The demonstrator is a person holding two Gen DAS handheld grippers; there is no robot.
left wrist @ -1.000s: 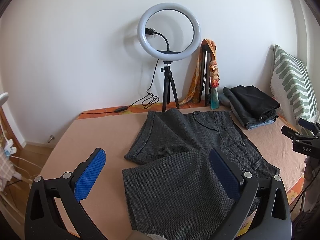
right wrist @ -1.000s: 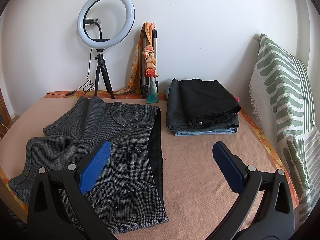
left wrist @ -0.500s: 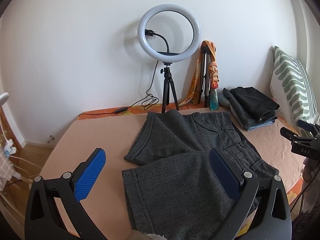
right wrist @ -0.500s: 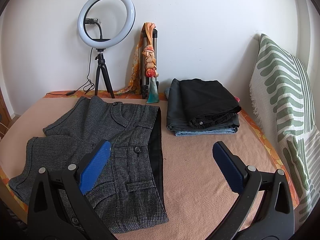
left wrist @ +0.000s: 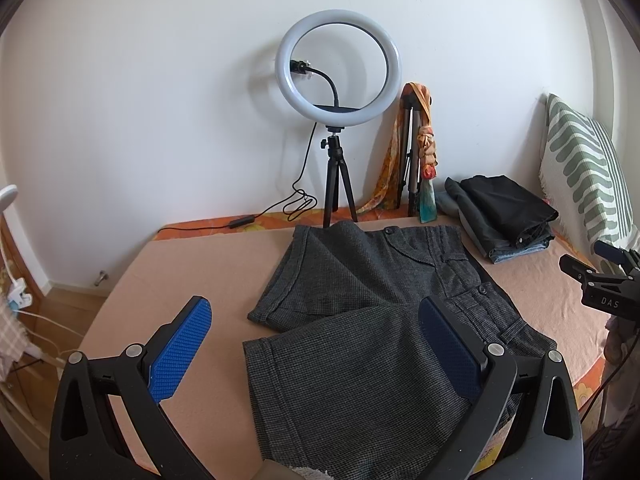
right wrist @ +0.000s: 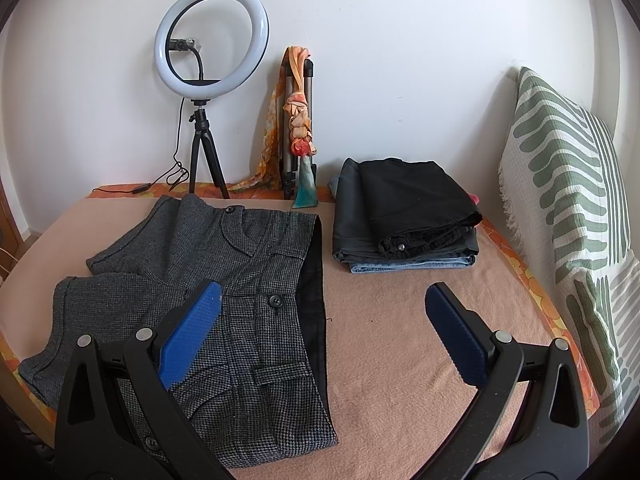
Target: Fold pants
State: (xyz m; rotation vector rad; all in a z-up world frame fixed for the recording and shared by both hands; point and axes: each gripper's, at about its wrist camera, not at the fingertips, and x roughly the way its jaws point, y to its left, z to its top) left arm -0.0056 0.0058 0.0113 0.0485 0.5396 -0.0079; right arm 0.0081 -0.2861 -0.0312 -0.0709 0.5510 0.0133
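**Both grippers wide open above the spread grey shorts**

No box, basket or other holder shows in either view; the clothes lie straight on the peach-covered bed.

The left gripper has its blue pads spread far apart and holds nothing. The grey shorts lie flat just ahead of and below it, the near leg running under its right finger; whether the pad touches the cloth cannot be told.

The right gripper is equally wide and empty. Its left finger hangs over the waist of the shorts; its right finger is over bare cover. Ahead and slightly right of it sits a stack of folded clothes, with a striped cushion far right. A ring light stands ahead to the left against the wall.

Compared with a second ago, both grippers are about where they were, equally spread, and the shorts lie unchanged.
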